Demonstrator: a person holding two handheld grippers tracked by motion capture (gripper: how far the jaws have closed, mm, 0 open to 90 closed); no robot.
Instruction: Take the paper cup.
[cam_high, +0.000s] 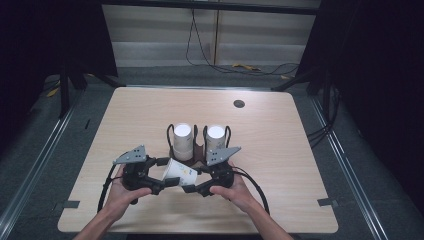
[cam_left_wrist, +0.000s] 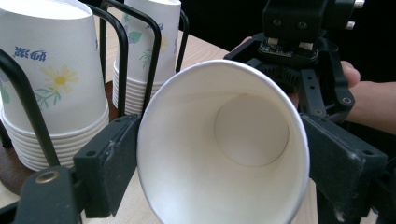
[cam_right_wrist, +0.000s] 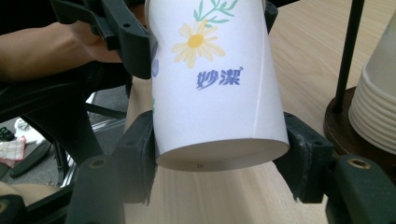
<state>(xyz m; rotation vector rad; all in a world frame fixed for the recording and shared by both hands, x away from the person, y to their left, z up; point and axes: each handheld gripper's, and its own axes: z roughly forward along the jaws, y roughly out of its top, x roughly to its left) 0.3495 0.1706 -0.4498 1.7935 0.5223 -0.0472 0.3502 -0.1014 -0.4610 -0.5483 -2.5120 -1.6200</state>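
This looks like a lab or test room, not a home. A plain wooden bench (cam_high: 280, 150) stands alone on a grey carpet floor (cam_high: 55, 150), with dark curtains (cam_high: 380, 75) on both sides and metal rails (cam_high: 345, 160) running along the floor. Loose cables (cam_high: 200, 50) hang down the pale back wall (cam_high: 160, 35) and lie on the floor.

High overhead view down the table (cam_high: 280, 150); two close tool views sharing one cup (cam_left_wrist: 224, 144).
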